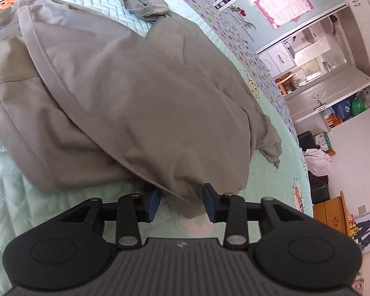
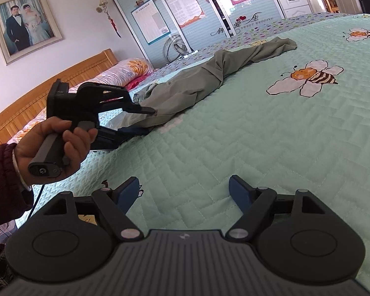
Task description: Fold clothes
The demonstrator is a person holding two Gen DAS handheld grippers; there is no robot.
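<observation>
A grey-green garment [image 1: 135, 86] lies partly folded on the mint quilted bedspread [image 1: 37, 209], one sleeve [image 1: 145, 5] trailing at the far end. My left gripper [image 1: 181, 203] is at the garment's near edge, and a bunched fold of cloth fills the gap between its blue pads [image 1: 153, 204]. The right wrist view shows the same gripper [image 2: 149, 120], held by a person's hand [image 2: 61, 148], with the garment [image 2: 197, 83] stretching away from it. My right gripper [image 2: 185, 192] stands open low over bare bedspread, nothing between its fingers.
The bedspread [image 2: 259, 148] carries a bee print [image 2: 308, 76]. A wooden headboard [image 2: 37, 98] and floral pillows [image 2: 125, 71] are at the left. Sliding wardrobe doors [image 2: 185, 12] stand beyond the bed. A doorway and shelves [image 1: 320, 61] lie off the bed's far side.
</observation>
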